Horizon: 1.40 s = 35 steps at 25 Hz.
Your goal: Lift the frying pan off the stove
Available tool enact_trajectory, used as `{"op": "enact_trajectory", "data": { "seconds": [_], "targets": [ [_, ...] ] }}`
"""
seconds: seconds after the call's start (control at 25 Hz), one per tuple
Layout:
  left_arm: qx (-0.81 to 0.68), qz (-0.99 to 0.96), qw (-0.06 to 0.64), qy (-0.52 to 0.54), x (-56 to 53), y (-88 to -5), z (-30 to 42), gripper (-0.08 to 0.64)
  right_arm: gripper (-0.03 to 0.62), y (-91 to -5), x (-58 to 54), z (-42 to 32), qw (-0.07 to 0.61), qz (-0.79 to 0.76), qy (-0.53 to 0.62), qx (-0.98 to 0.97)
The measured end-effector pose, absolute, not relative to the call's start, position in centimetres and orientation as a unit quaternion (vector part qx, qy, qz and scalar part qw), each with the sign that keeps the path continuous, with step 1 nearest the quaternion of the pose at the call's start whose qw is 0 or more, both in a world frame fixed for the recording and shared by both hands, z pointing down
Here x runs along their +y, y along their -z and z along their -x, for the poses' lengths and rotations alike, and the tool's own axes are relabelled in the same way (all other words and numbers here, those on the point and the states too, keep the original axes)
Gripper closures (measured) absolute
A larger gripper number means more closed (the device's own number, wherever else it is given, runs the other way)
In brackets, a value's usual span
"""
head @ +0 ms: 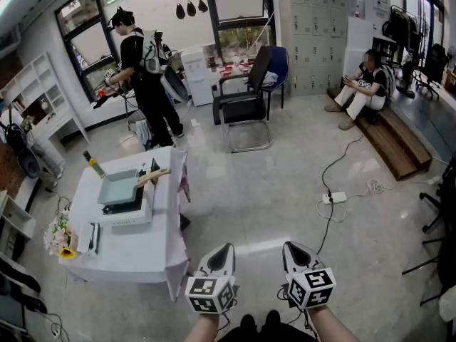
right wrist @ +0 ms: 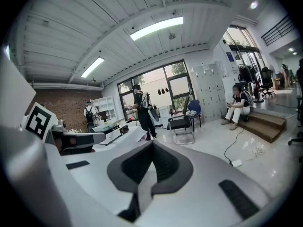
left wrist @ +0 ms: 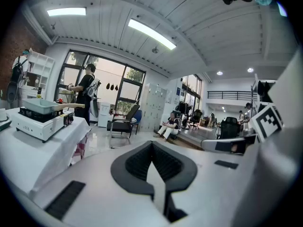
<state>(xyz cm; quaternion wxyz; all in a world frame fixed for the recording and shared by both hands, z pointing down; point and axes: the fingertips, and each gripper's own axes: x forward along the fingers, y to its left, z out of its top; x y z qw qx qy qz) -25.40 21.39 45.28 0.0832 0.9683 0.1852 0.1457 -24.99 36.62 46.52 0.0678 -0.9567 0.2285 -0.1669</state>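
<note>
Over on the left side of the room, a bunch of flowers (head: 60, 239) sits low beside a table (head: 135, 258) draped in a white cloth. On that table stands a white portable stove (head: 127, 219), and the frying pan (head: 117, 187), a pale grey-green square one, rests squarely on top of it, its wooden handle (head: 154, 176) sticking out toward the right. A bottle (head: 93, 165) with a dark cap is near the stove's far left corner. Beyond the table, by the big windows, a person in black (head: 146, 77) stands side-on with equipment in hand, and a little further right a black chair (head: 242, 105) faces the open floor. Nearer me, the left gripper (head: 226, 249) is held out over the tiled floor just off the table's near right corner, well apart from the pan; its jaws are pressed together with nothing between them. The right gripper (head: 291, 248) hangs just beside it at much the same height, its jaws likewise closed tight and empty. Both point ahead across the room, tipped slightly downward. Past them a white power strip (head: 333, 198) lies on the floor with cables trailing away, and at the far right another person (head: 363, 87) sits on a low wooden step (head: 399, 144).
</note>
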Motion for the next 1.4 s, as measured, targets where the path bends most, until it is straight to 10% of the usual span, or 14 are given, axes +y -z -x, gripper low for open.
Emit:
{"op": "enact_trajectory", "data": {
  "seconds": [0.36, 0.84, 1.4],
  "targets": [
    [0.196, -0.961, 0.09, -0.175, 22.7, -47.3, 26.9, 0.545, 0.591, -47.6, 39.6, 26.3, 0.088, 0.958, 0.172, 0.214],
    [0.167, -0.966, 0.082, -0.18, 23.8, -48.0, 25.3, 0.41, 0.394, -49.6, 42.0, 25.1, 0.124, 0.94, 0.211, 0.239],
    [0.159, -0.965, 0.092, -0.189, 20.4, -51.0, 13.3, 0.403, 0.382, -52.1, 40.0, 14.8, 0.127, 0.94, 0.223, 0.225]
  ]
}}
